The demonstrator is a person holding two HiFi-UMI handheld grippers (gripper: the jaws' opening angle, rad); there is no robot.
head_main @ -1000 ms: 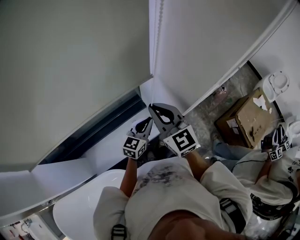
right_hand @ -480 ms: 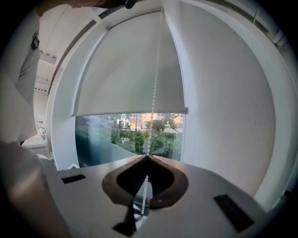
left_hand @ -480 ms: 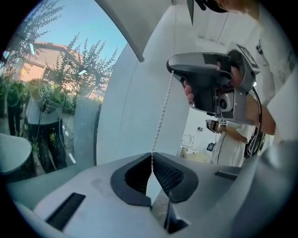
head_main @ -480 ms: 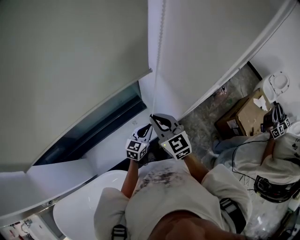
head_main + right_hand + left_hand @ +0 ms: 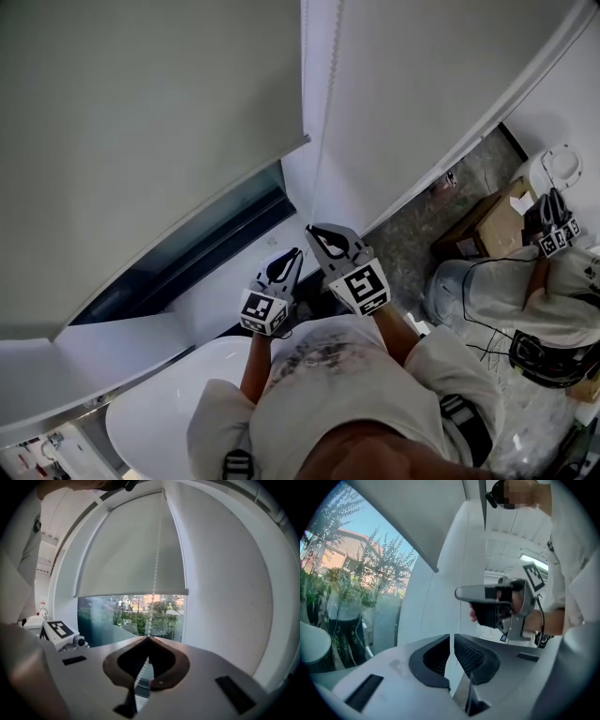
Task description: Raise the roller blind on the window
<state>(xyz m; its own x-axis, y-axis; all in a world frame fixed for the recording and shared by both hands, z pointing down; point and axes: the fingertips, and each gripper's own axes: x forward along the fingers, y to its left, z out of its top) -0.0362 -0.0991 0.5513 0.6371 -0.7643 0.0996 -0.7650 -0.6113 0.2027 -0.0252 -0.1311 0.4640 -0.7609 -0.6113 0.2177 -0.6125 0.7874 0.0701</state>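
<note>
The pale grey roller blind (image 5: 141,141) covers most of the window, leaving a dark strip of glass (image 5: 187,253) under its bottom bar. A white bead chain (image 5: 319,141) hangs down the frame beside it. My right gripper (image 5: 313,230) is shut on that chain. In the right gripper view the bead chain (image 5: 154,573) runs down into the closed tips of the right gripper (image 5: 148,637), with the blind (image 5: 131,550) behind. My left gripper (image 5: 294,253) sits just left of it and lower, shut with nothing in it. In the left gripper view, the left gripper (image 5: 451,638) shows only a thin slit.
A white tub (image 5: 159,412) curves below the sill at lower left. On the floor at right are a cardboard box (image 5: 487,225) and a second person (image 5: 525,300) bent over with their own grippers. The white wall (image 5: 422,84) runs to the right of the chain.
My right gripper has come down with the chain in it, and the blind's bottom bar sits slightly higher. The left gripper has drifted lower and leftward. The other person has bent further.
</note>
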